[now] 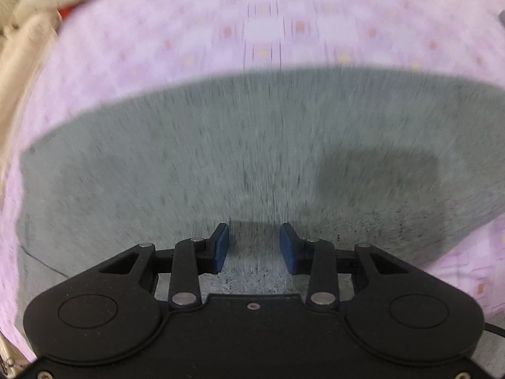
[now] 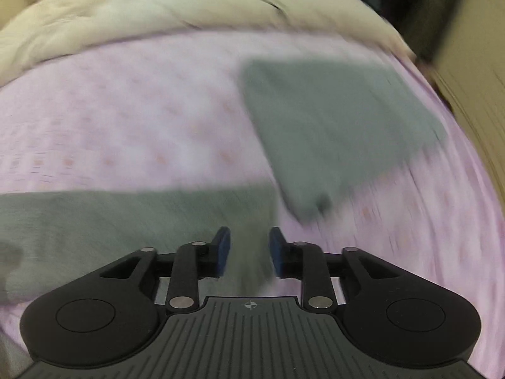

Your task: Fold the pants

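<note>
**Grey pants lying on a lilac bedsheet, both grippers released above them**

Grey knit fabric is filling the middle of the left wrist view: the pants (image 1: 252, 158) are lying flat on a lilac patterned sheet (image 1: 268, 31), with their far edge running as a curved line from the lower left to the upper right of the frame. A darker rectangular patch is showing on the cloth at centre right. The left gripper (image 1: 254, 248) is hovering low over the fabric with its blue pads (image 1: 222, 246) spread apart and nothing between them; whether they are touching the cloth is not clear.

In the right wrist view, the pants (image 2: 126, 221) are appearing as a wide grey band stretching from the left edge toward the centre, its long axis running left to right across the lower half of the frame. The right gripper (image 2: 249, 251) is sitting over the right end of that band, its fingers parted and gripping nothing. Up and to the right, a separate grey folded piece (image 2: 341, 126) is lying on the sheet, its long axis tilting from the upper right down toward the centre; blur is hiding what it is.

A cream quilted blanket (image 2: 142, 9) is bunching along the top of the right view and in the upper left corner of the left view. Something dark, blurred beyond telling, is standing at the far upper right.
</note>
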Demonstrator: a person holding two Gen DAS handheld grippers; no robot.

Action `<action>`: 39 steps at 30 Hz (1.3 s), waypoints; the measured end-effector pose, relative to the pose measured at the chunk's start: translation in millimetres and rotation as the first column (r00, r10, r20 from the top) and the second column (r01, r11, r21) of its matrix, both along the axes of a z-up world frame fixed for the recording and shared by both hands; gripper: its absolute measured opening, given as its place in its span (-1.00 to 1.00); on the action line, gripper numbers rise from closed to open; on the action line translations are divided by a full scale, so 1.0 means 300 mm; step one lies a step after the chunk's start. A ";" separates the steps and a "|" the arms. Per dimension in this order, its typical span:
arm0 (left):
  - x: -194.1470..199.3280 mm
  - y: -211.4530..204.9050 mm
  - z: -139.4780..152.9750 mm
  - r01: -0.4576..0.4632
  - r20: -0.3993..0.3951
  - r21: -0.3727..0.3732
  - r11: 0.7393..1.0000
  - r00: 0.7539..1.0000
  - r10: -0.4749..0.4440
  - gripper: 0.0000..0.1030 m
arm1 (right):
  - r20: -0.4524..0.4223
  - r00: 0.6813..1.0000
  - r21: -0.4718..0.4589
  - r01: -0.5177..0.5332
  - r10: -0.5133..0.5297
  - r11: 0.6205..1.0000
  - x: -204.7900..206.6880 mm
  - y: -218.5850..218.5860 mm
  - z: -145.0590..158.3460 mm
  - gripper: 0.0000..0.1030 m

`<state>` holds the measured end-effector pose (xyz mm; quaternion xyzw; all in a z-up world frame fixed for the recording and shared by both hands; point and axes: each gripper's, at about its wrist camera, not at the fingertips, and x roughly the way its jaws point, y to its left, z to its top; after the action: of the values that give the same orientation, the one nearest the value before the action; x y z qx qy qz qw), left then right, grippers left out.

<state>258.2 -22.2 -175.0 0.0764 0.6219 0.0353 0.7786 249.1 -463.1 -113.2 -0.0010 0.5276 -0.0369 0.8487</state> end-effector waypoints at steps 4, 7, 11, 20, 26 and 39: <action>-0.007 0.010 -0.002 0.026 0.022 -0.010 1.000 0.999 -0.026 -0.08 | -0.005 0.985 0.074 -0.173 0.174 0.982 0.124 0.078 -0.007 -0.32; -0.003 0.025 0.003 0.026 0.013 -0.028 0.999 1.000 -0.025 -0.07 | -0.040 0.932 0.089 -0.355 0.359 0.931 0.222 0.179 -0.071 -0.31; 0.007 0.052 0.012 0.006 -0.001 -0.046 0.999 1.000 -0.006 -0.08 | -0.120 0.808 0.092 -0.570 0.577 0.816 0.294 0.307 -0.171 -0.30; 0.078 0.143 0.097 -0.043 0.018 -0.114 0.992 0.999 0.046 -0.10 | -0.240 0.574 0.135 -0.779 0.783 0.612 0.296 0.513 -0.270 -0.70; 0.185 0.197 0.172 -0.111 0.051 -0.226 0.968 0.991 0.125 -0.10 | -0.127 0.545 0.006 -0.835 0.829 0.550 0.097 0.567 -0.131 -0.90; 0.210 0.162 0.100 -0.261 -0.107 -0.317 0.912 0.965 0.239 -0.09 | -0.081 0.519 -0.070 -0.855 0.851 0.515 -0.412 0.632 -0.005 -0.90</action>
<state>321.1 26.4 -145.0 -0.1330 0.6490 0.0280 0.7485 125.4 -273.6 -114.7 -0.3030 0.4720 0.3572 0.7469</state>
